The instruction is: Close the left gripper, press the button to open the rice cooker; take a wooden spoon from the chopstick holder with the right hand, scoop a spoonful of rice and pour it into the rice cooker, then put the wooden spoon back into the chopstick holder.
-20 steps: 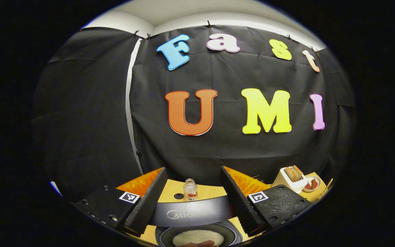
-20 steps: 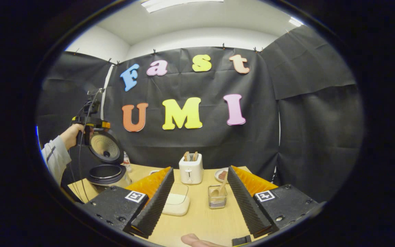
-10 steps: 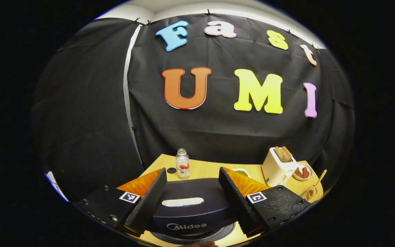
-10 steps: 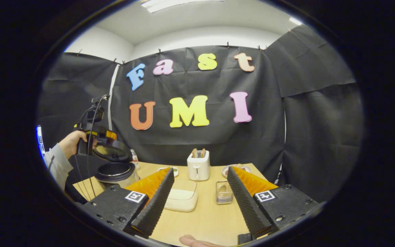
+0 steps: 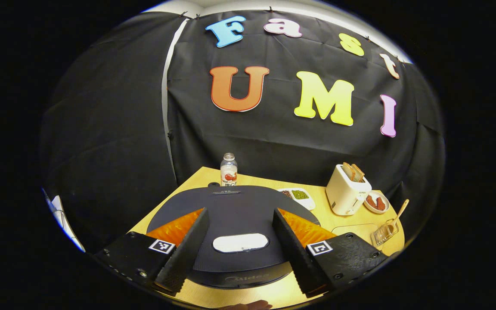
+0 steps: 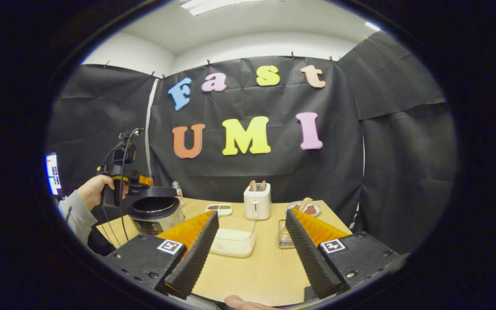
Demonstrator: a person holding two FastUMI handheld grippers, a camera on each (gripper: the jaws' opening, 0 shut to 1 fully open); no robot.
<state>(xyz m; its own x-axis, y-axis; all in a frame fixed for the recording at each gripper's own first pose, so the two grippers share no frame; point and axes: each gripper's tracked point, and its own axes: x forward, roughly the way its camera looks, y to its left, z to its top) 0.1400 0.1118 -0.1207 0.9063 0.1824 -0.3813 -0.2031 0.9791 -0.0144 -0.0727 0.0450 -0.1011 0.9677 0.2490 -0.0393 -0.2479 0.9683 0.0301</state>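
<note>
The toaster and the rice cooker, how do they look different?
The toaster is pale and boxy; the rice cooker is round with a dark lid. The toaster stands open at the top with bread slices sticking out, while the rice cooker's lid is down over the pot. The toaster stands alone; the left gripper sits over the rice cooker's lid. Both stand on the wooden table.

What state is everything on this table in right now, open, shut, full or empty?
rice cooker lid: nearly shut, a small gap left
left gripper: open, over the lid
right gripper: open, holding nothing
toaster: bread in its slots
chopstick holder: wooden spoon standing in it
bottle: upright
</note>
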